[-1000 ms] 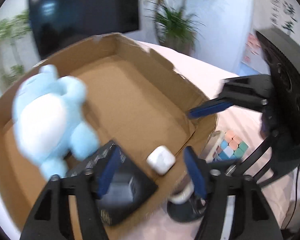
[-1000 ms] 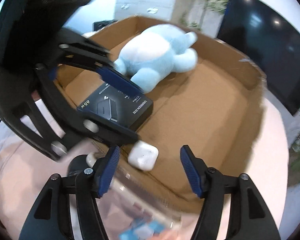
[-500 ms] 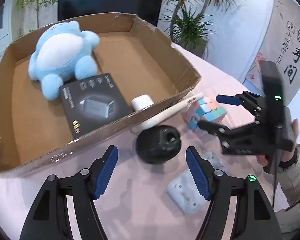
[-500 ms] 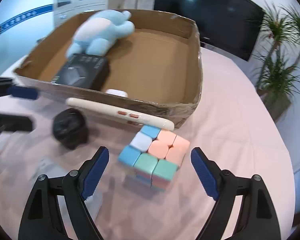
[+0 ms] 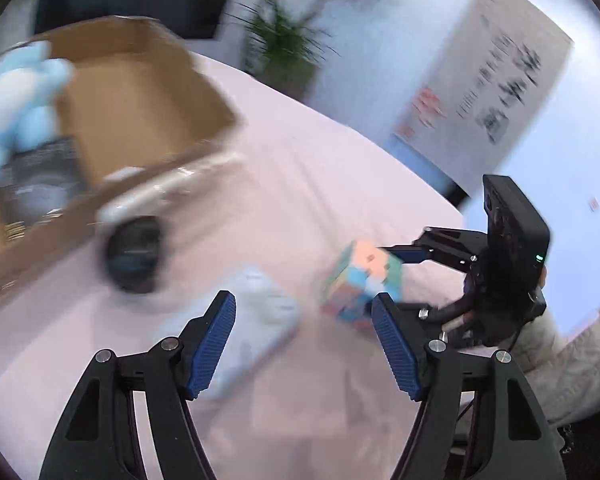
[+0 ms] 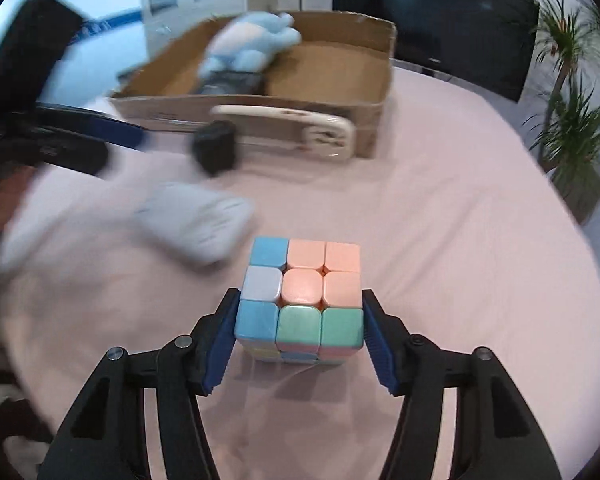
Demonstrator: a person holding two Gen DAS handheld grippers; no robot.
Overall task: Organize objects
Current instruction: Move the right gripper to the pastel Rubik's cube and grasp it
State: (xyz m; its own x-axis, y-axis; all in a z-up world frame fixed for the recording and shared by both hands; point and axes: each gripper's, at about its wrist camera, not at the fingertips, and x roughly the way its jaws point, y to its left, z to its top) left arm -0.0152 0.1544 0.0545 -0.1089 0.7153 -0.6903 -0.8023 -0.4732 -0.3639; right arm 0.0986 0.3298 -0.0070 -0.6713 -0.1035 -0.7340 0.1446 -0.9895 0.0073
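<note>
Plainly the cardboard box (image 6: pixel 342 68) is the collecting place: the blue plush toy (image 6: pixel 252 46) and a dark carton (image 6: pixel 230 82) already lie in it, while the pastel puzzle cube (image 6: pixel 302 300), a pale grey block (image 6: pixel 196 222), a black round thing (image 6: pixel 215 148) and a white handle-shaped thing (image 6: pixel 288 128) wait on the pink tablecloth (image 6: pixel 460 220) outside its front wall. The right gripper (image 6: pixel 300 340) has just been closing, its blue pads now flush against the cube's two sides. The left gripper (image 5: pixel 304 346) hangs open and empty over the grey block.

Pastel puzzle cube (image 6: pixel 302 300) upright on pink tablecloth.
</note>
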